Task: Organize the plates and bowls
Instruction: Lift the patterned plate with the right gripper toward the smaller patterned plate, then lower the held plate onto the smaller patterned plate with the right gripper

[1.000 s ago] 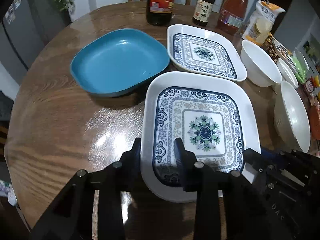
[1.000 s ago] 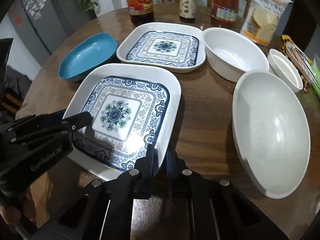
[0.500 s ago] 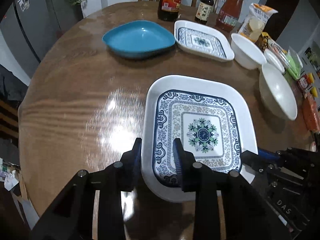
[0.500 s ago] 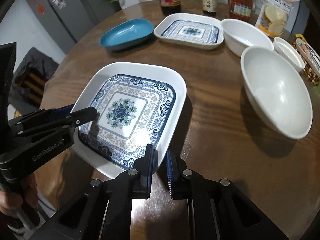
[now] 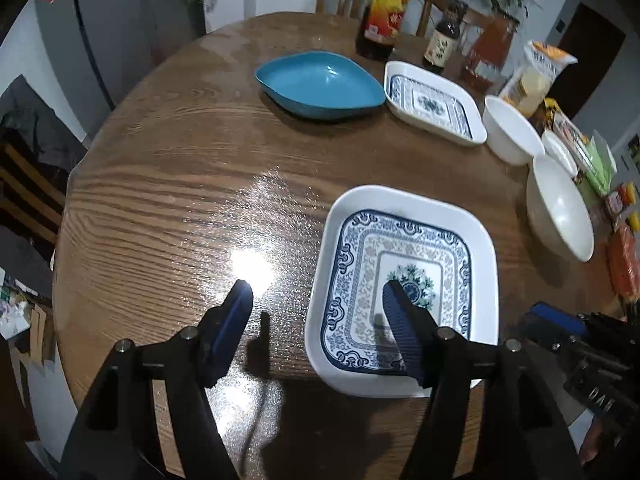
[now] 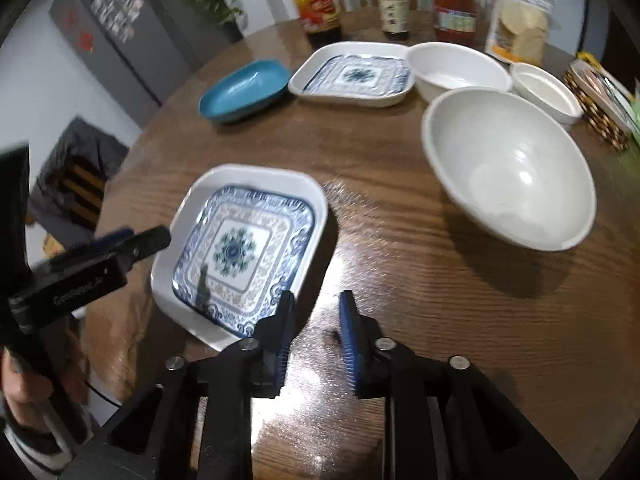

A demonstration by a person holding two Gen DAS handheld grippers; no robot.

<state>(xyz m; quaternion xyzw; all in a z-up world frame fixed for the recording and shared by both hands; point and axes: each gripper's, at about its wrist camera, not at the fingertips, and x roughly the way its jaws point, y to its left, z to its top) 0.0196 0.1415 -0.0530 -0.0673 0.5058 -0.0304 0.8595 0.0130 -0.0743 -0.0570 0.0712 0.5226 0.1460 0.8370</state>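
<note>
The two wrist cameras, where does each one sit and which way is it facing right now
Left wrist: on the left gripper, looking steeply down across the table; its opening fingers straddle the near patterned plate's edge; the right gripper shows at lower right.
Right wrist: on the right gripper, aimed down at the table just right of that plate; its fingers are opening, nothing between them; the left gripper and a hand show at left.
Shared: the plate, blue dish, big white bowl.
</note>
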